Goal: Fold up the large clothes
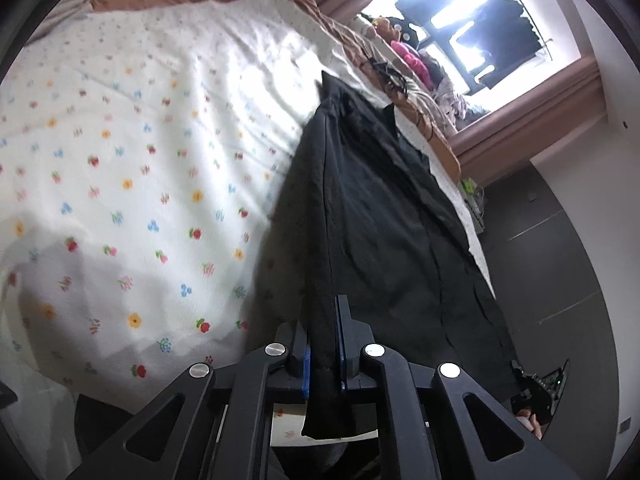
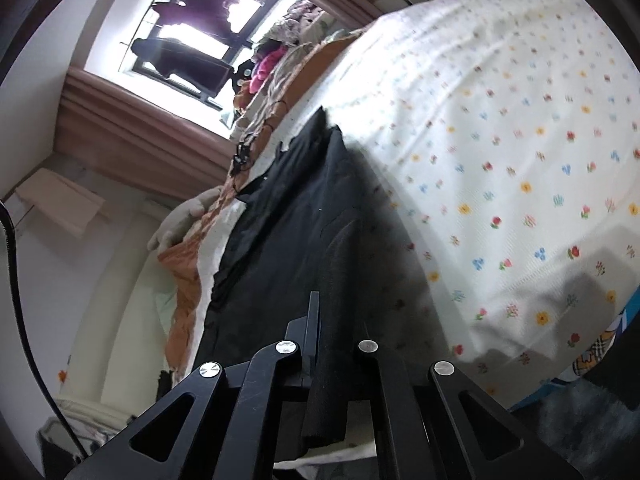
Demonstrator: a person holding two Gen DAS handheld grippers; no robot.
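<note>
1. Black garment (image 1: 372, 216): large dark piece, apparently a shirt. It runs from the bottom centre of both views up to a point at mid-frame and lies lengthwise on the bed.
2. Floral bedspread (image 1: 132, 152): white with small coloured flowers. It fills the left of the left-wrist view and the right of the right-wrist view.
3. Left gripper (image 1: 324, 344): jaws pressed together on a bunched edge of the garment, cloth hanging out below the fingers.
4. Right gripper (image 2: 336, 344): jaws likewise clamped on a dark fold of the same garment.
5. Window (image 2: 192, 36): upper left of the right-wrist view, dark clothes hanging in it.
6. Progress, as judged: both near corners are secured and the garment looks narrowed lengthwise. No finished compact fold shows, so carrying the held end over and flattening remain.
</note>
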